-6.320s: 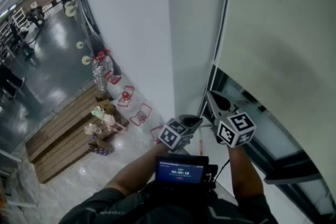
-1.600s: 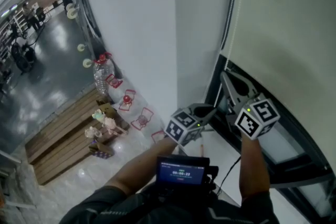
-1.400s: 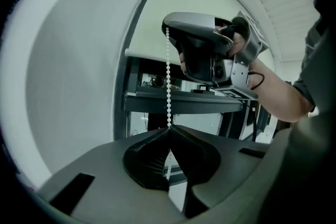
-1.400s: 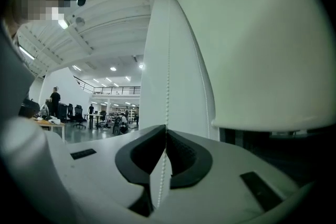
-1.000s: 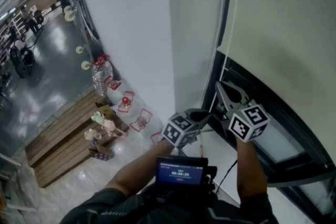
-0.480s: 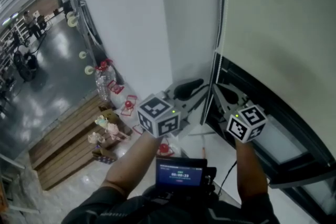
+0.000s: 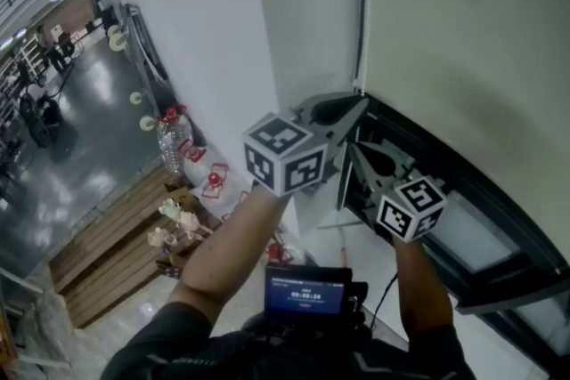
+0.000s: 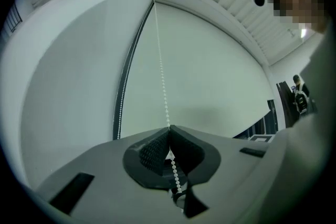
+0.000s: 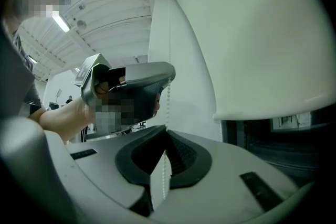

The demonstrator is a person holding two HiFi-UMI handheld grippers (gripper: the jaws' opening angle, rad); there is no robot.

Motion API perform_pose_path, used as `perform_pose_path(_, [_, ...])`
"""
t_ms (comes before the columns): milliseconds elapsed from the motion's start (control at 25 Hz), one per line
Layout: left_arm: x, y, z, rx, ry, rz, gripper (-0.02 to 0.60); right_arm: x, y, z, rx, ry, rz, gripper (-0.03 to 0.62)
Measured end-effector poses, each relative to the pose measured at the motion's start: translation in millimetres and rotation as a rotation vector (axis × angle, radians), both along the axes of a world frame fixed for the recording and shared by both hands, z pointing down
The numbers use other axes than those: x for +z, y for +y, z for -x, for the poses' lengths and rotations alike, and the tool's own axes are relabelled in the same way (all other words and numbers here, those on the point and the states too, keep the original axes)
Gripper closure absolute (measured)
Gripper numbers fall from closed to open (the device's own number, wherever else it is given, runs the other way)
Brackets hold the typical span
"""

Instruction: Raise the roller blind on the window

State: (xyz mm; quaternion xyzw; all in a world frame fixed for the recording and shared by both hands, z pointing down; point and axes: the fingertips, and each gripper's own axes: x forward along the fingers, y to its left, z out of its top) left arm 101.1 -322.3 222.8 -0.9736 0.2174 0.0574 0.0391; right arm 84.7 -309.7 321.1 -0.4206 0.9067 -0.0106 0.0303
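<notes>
Where it hangs straight, beaded chain (image 8: 161,76), smooth matte blind (image 8: 210,76).

00:00:24 on the chest screen (image 7: 307,291)

The glossy grey floor (image 7: 62,165) carries a low wooden platform (image 7: 107,249). Just beyond the platform's far end stands a clear water bottle (image 7: 170,136). Red wire frames (image 7: 214,180) lie beside the platform's wall-side edge, and small pale objects (image 7: 174,222) cluster at that edge.
</notes>
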Motion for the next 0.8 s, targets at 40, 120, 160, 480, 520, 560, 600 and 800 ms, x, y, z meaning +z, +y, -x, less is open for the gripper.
perform_pose_path(40, [-1, 1, -1, 0.004, 0.006, -0.007, 0.581, -1, 1, -1, 0.0, -0.002, 0.0, 0.589])
perform_pose_path(120, [-2, 4, -2, 0.008, 0.009, -0.024, 0.583, -3, 2, -3, 0.0, -0.005, 0.0, 0.589])
perform_pose_path(160, [-2, 5, -2, 0.006, 0.005, -0.03, 0.583, -3, 2, -3, 0.0, -0.006, 0.002, 0.589])
perform_pose_path(480, [-1, 4, 4, 0.013, 0.021, -0.028, 0.583, -2, 5, 0, -0.017, -0.01, 0.007, 0.589])
perform_pose_path(520, [0, 4, 5, 0.014, 0.026, -0.026, 0.583, -1, 6, 1, -0.021, -0.011, 0.008, 0.589])
perform_pose_path(560, [1, 5, 5, 0.015, 0.028, -0.025, 0.583, 0, 6, 1, -0.022, -0.012, 0.009, 0.589])
perform_pose_path(600, [2, 5, 4, 0.014, 0.027, -0.027, 0.583, 2, 5, 1, -0.022, -0.015, 0.011, 0.589])
perform_pose_path(800, [25, 1, 2, -0.004, 0.003, -0.012, 0.583, 24, 0, 0, -0.021, -0.01, 0.052, 0.589])
